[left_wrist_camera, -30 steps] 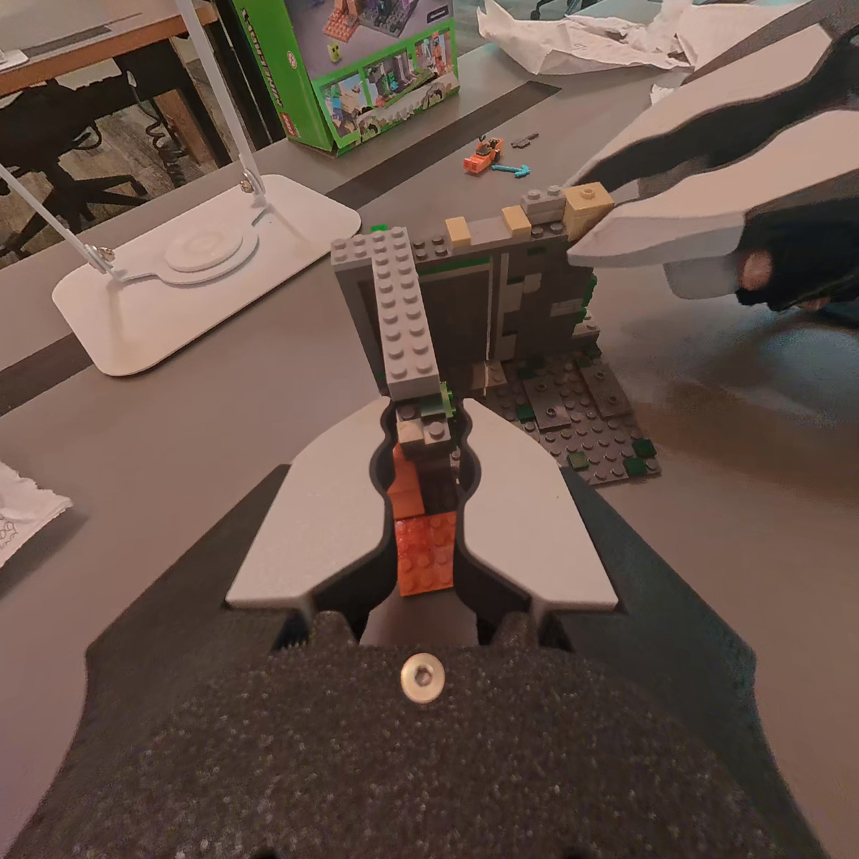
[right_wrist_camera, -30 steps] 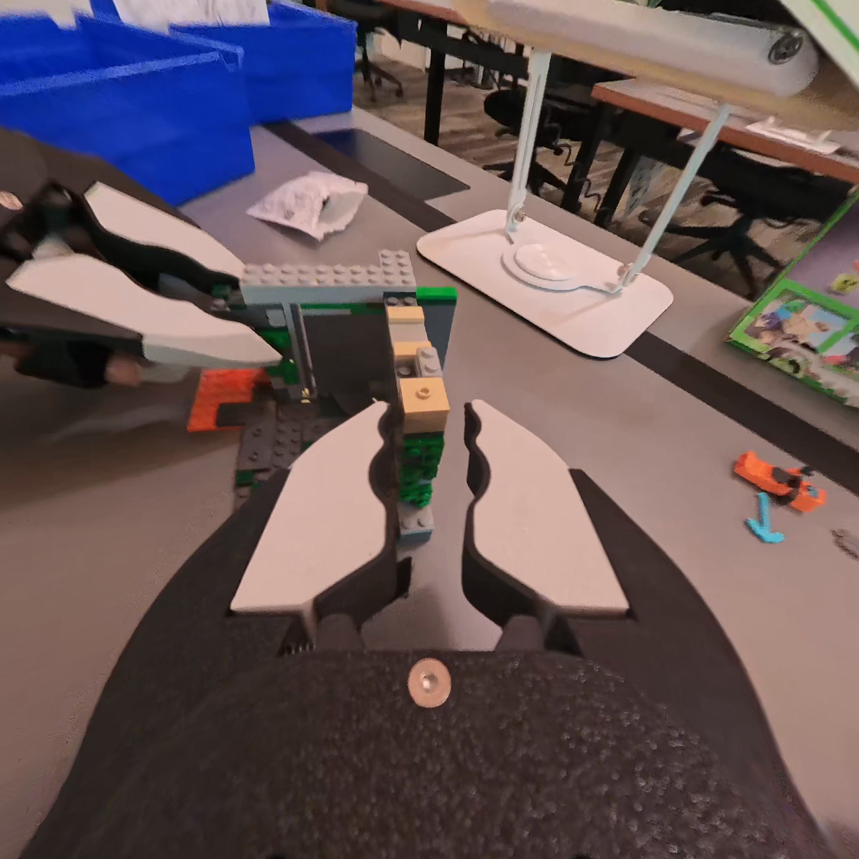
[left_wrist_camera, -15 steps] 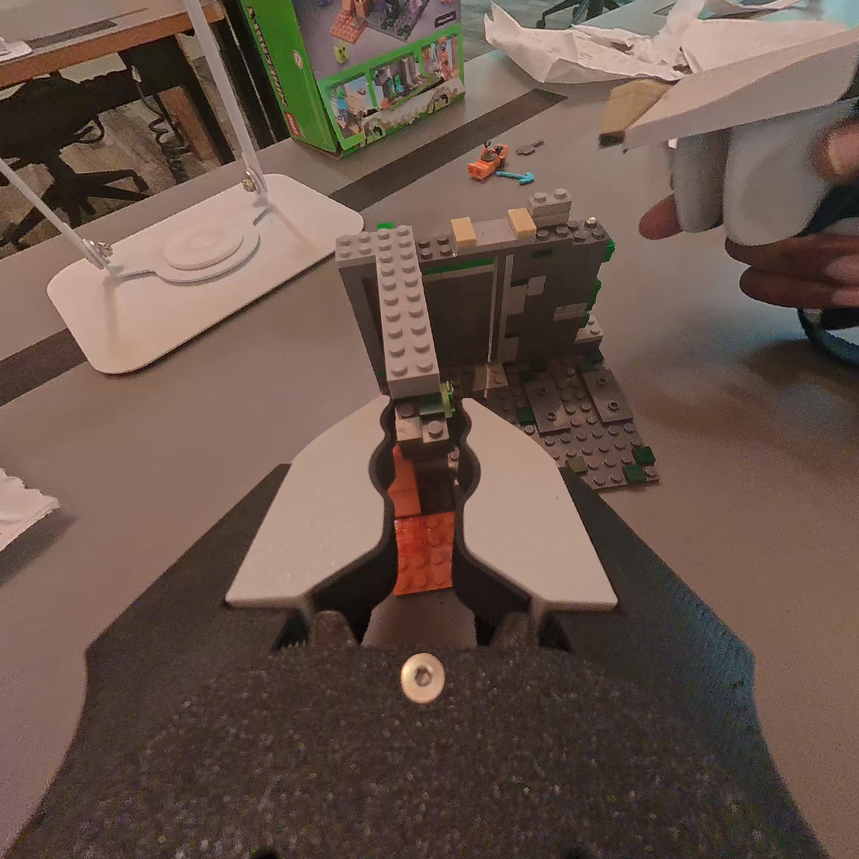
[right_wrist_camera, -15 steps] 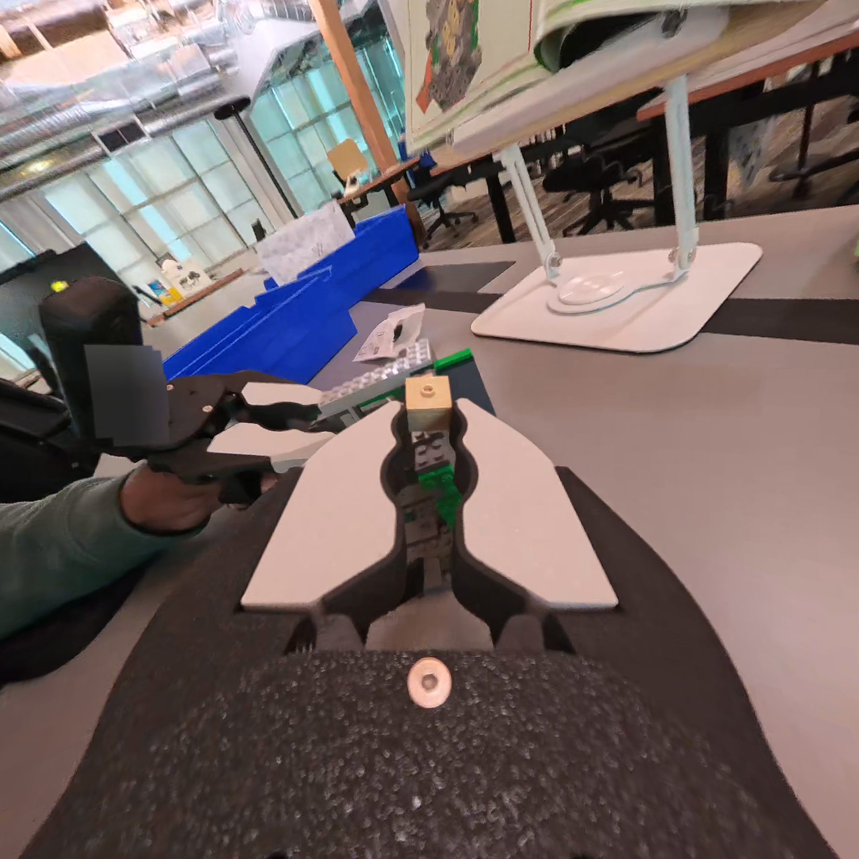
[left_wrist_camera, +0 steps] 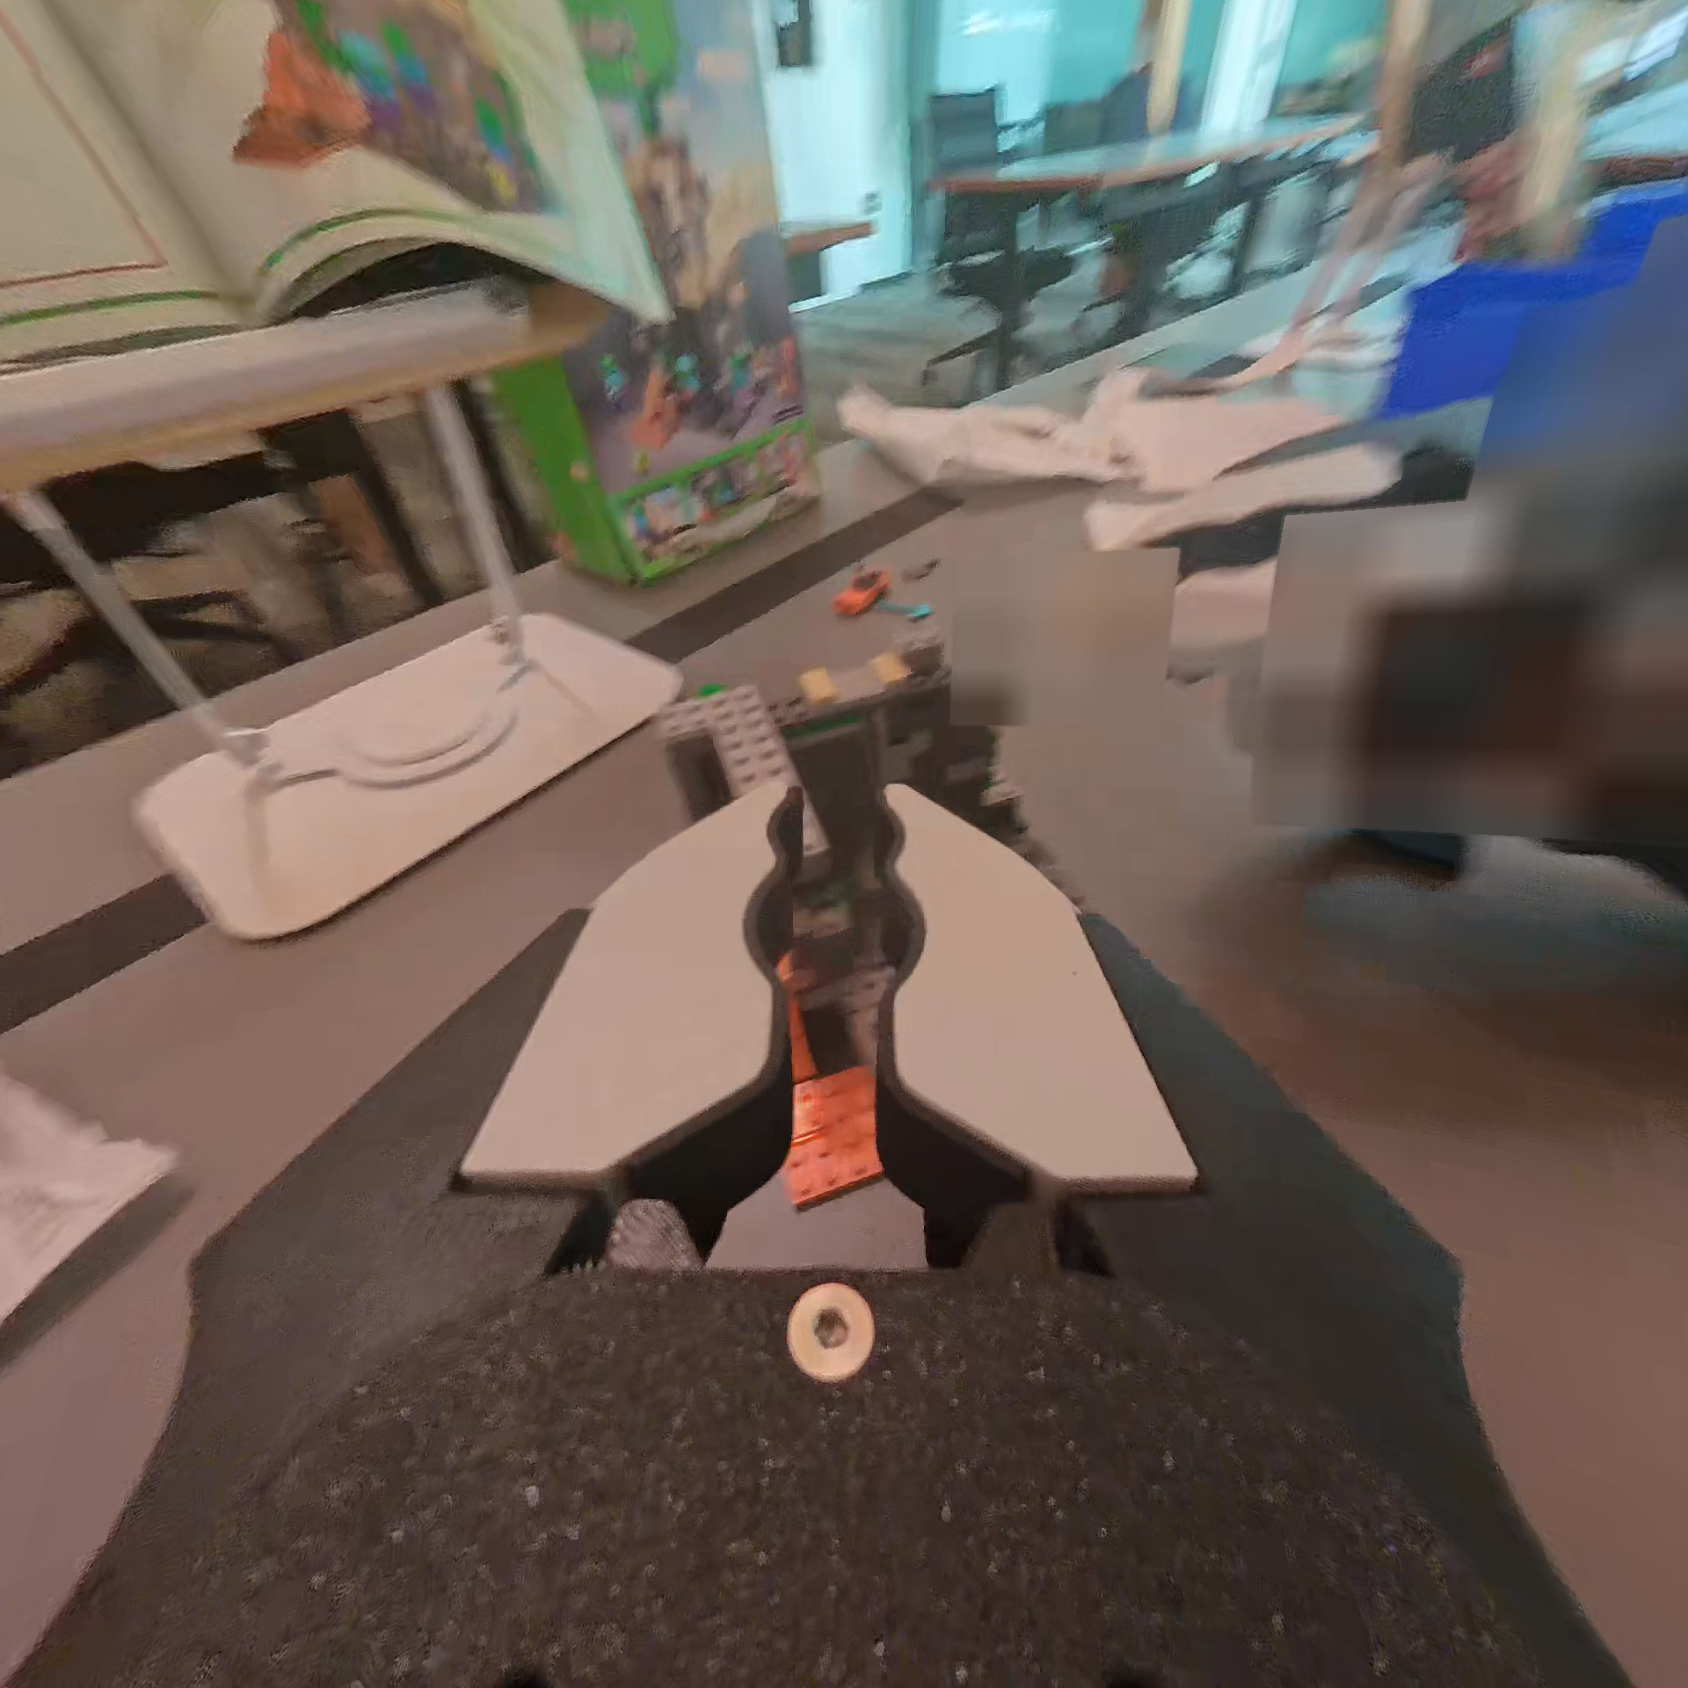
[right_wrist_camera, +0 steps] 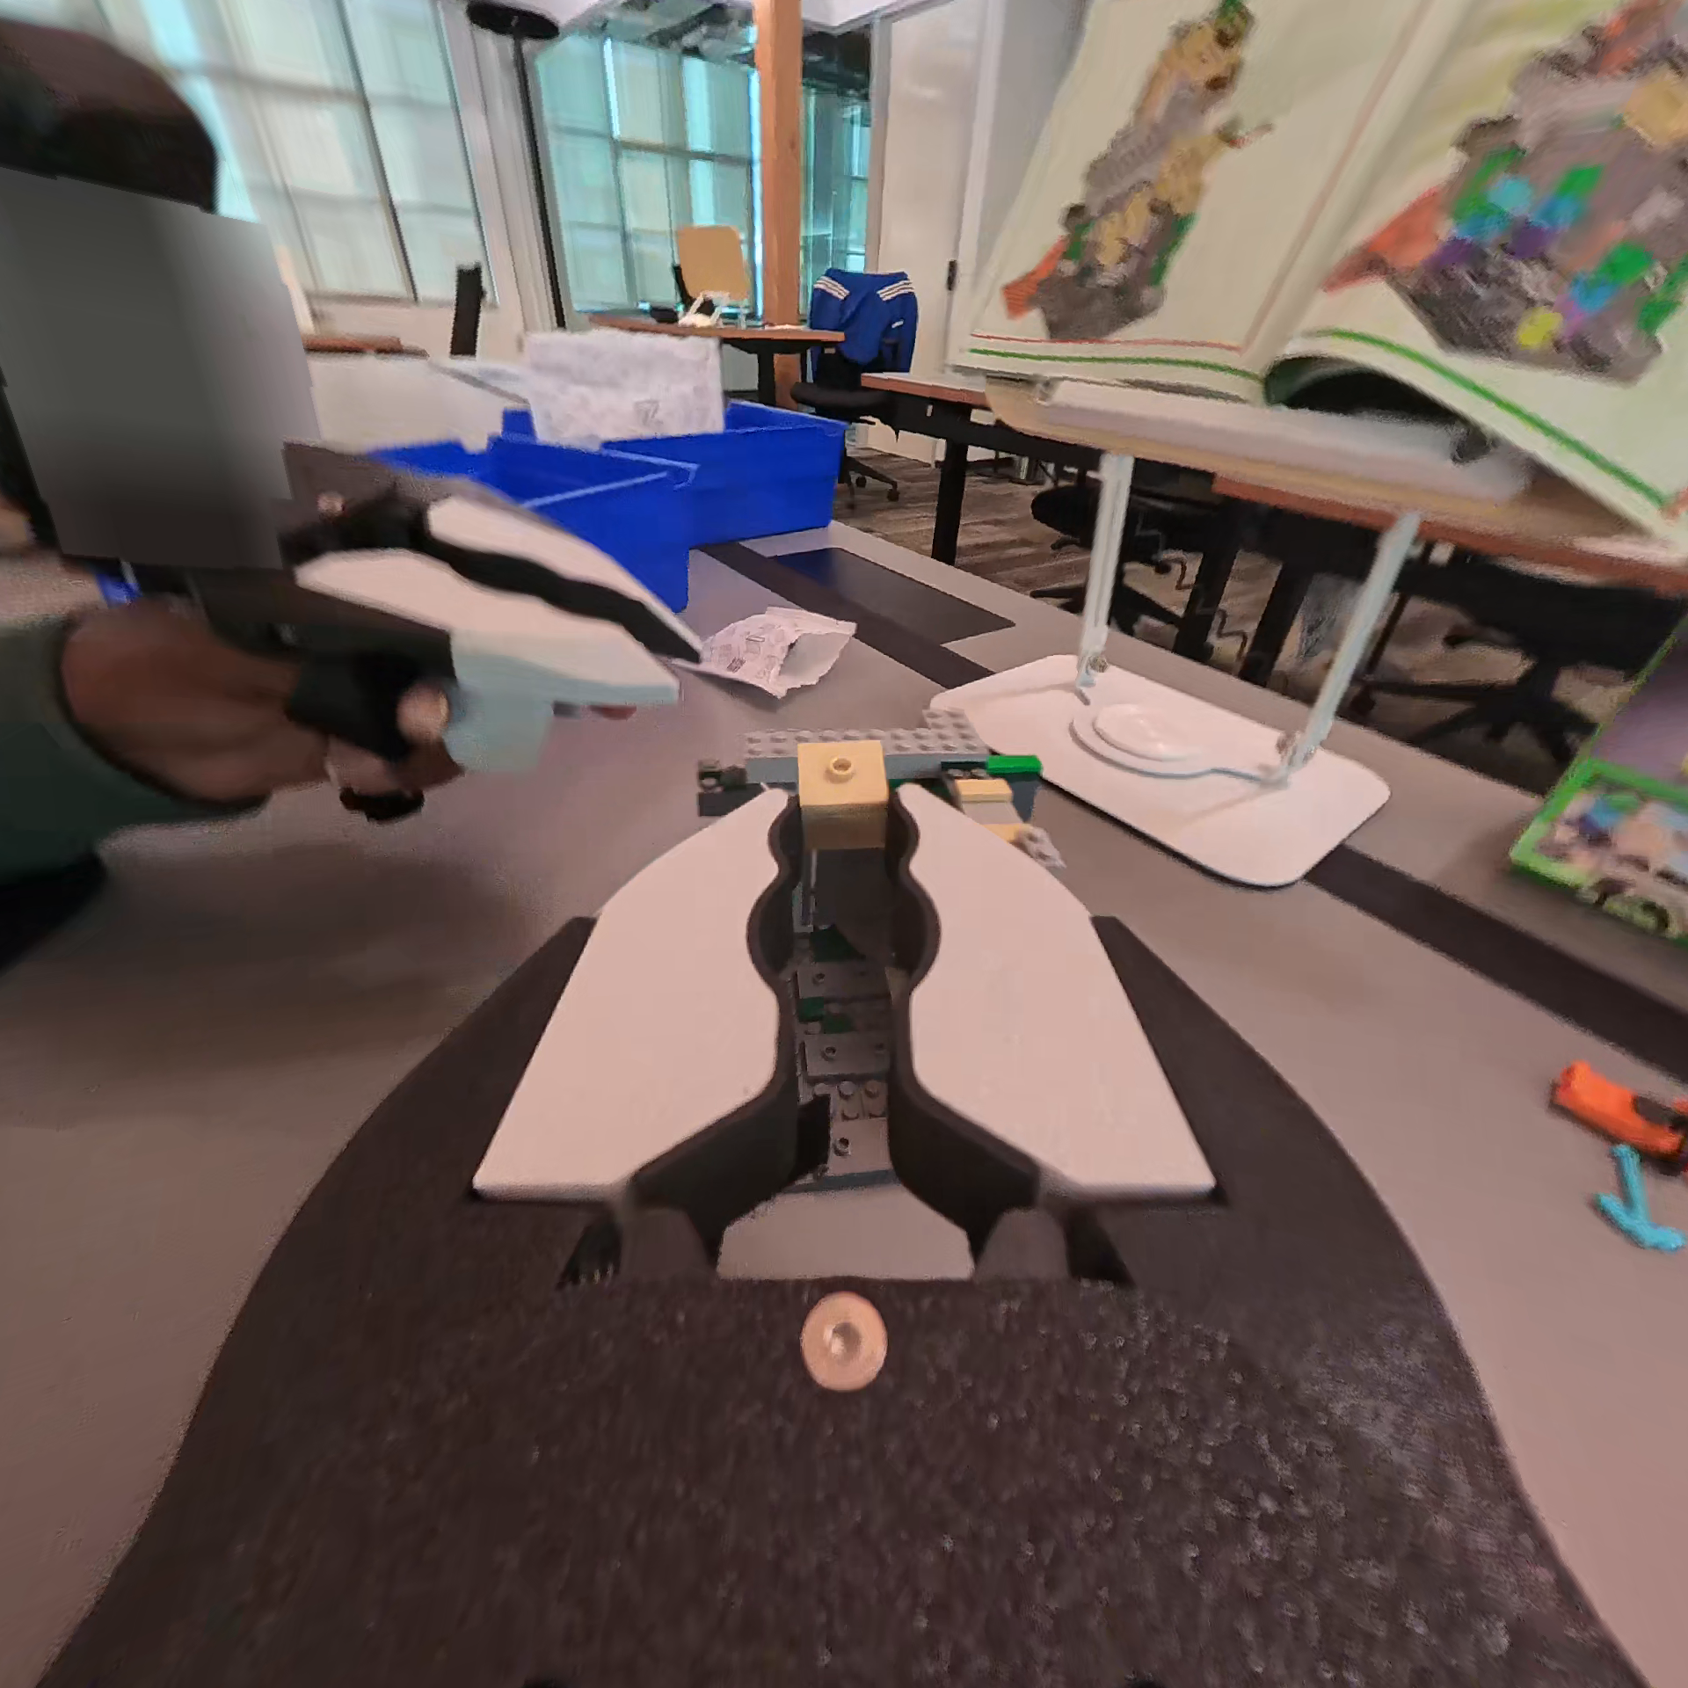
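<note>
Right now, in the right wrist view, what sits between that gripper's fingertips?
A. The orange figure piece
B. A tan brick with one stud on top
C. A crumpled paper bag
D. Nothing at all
B. A tan brick with a single stud on top sits between the right gripper fingertips, with both pads against its sides; the orange figure piece and the crumpled paper bag lie apart on the table.
</note>
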Motion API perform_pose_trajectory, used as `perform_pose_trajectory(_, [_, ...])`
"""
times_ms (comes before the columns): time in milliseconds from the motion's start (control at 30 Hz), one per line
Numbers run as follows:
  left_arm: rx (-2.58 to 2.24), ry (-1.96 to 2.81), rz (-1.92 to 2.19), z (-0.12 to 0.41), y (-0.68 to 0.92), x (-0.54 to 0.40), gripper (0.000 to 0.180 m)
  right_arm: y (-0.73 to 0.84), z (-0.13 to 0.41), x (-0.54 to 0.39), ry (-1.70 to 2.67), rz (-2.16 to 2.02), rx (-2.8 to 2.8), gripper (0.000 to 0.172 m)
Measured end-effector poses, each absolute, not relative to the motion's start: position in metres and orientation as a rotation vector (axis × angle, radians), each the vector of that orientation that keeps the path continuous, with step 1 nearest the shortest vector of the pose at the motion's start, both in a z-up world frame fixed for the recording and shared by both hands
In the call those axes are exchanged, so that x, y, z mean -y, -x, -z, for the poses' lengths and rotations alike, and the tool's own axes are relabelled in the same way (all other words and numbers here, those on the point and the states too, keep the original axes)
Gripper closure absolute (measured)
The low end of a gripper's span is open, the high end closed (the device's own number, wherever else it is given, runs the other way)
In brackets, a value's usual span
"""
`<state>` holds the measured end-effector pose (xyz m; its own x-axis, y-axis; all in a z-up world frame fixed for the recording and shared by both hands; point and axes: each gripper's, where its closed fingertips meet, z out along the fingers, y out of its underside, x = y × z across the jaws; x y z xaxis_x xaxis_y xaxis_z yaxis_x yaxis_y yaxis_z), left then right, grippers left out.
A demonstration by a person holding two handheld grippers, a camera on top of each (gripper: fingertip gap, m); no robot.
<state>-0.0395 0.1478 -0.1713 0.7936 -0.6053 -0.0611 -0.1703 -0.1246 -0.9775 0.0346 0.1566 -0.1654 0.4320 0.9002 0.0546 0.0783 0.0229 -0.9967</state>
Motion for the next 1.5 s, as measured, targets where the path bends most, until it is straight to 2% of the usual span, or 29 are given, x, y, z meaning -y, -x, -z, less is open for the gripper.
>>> perform_pose_trajectory(167, [-0.639, 1.684, 1.080, 0.156, 0.003, -0.110, 0.166, -0.011, 0.167, -0.122, 1.288, -0.736, 1.135, 0.155])
perform_pose_trajectory(333, [-0.698, 1.648, 1.463, 0.165, -0.009, -0.089, 0.167, -0.002, 0.153, -0.090, 1.223, -1.023, 1.165, 0.155])
perform_pose_trajectory(500, [-0.577, 1.533, 1.847, 0.149, -0.010, -0.079, 0.164, -0.001, 0.142, -0.069, 1.138, -1.160, 1.198, 0.155])
perform_pose_trajectory(1433, [-0.677, 1.211, 2.250, 0.115, -0.015, -0.031, 0.154, 0.004, 0.117, -0.036, 0.884, -1.071, 1.262, 0.155])
perform_pose_trajectory(1500, [-0.700, 1.155, 2.308, 0.110, -0.013, -0.024, 0.159, 0.006, 0.115, -0.032, 0.857, -1.030, 1.284, 0.155])
